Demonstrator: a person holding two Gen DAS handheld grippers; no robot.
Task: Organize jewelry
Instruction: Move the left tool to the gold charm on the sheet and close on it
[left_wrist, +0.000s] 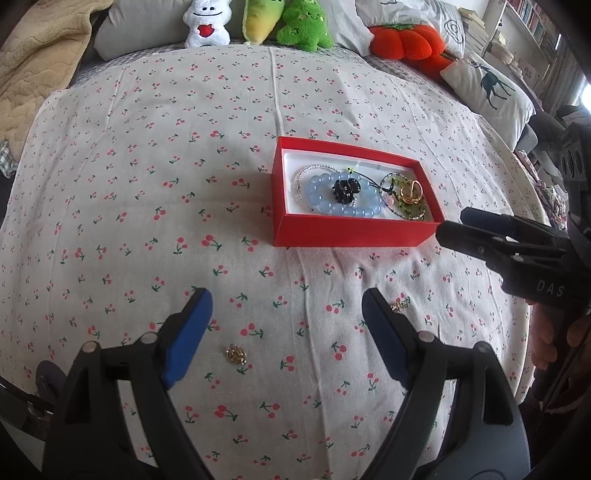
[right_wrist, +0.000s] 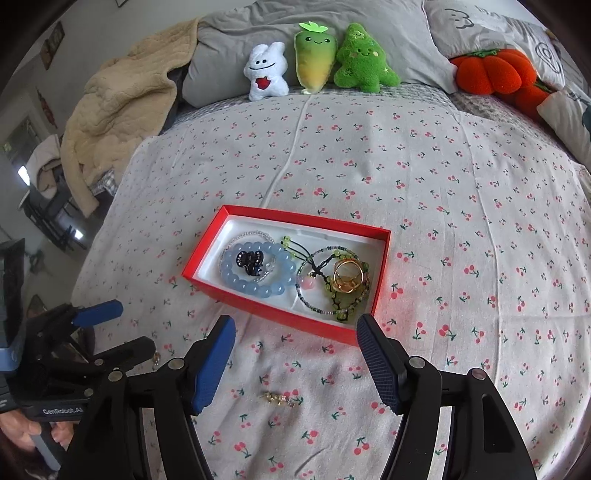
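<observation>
Both tongs, left (left_wrist: 286, 310) and right (right_wrist: 295, 334), gape empty; tiny gold brooch (left_wrist: 236, 353) between left tips looks light, slippery, pinch its edges.

The small gold piece (left_wrist: 236, 354) on the bed near the left gripper's pads is too small to tell what kind of jewelry it is. A second gold trinket (left_wrist: 400, 305) is half hidden behind the left gripper's right finger (left_wrist: 384, 339). In the red box (right_wrist: 258, 308), the black item (right_wrist: 251, 263) on the blue bead bracelet (right_wrist: 255, 284) is too small to identify.
</observation>
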